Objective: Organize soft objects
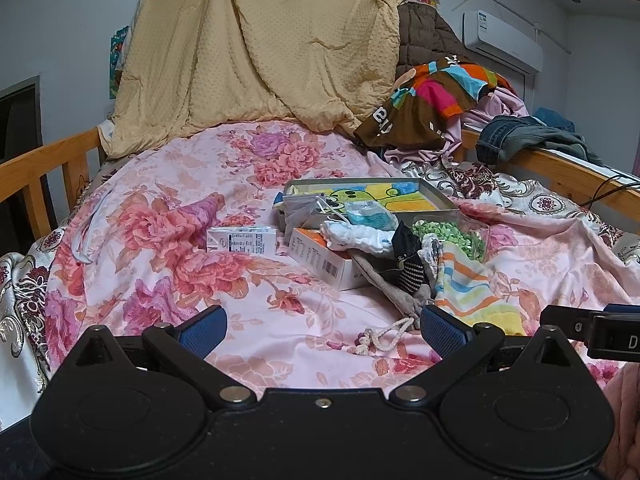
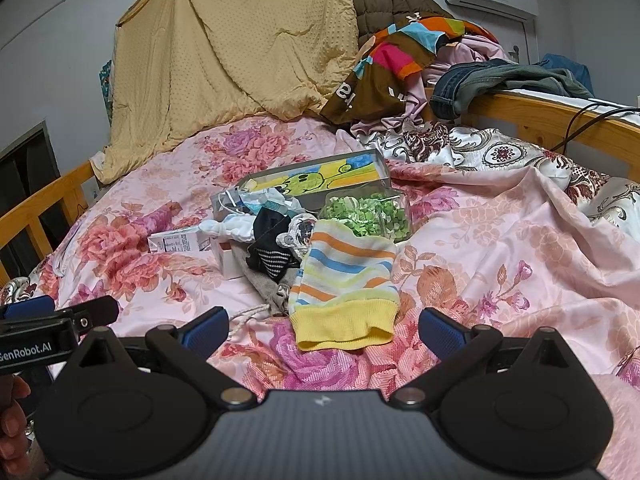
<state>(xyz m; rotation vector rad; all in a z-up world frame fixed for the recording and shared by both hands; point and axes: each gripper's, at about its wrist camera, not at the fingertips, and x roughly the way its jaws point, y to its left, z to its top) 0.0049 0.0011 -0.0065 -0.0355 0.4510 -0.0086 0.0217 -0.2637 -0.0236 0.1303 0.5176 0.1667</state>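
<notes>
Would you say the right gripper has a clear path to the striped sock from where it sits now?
Probably yes: the right gripper is open, and the striped sock lies on top of the bedspread just ahead, its yellow cuff uncovered.

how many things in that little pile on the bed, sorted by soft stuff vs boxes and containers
Soft items: 4 – striped sock, black sock, grey drawstring pouch, white knotted cloth
Boxes and containers: 4 – metal tin, clear tub of green bits, white and orange carton, small white printed carton
Total: 8, counting only what is clearly told apart.
</notes>
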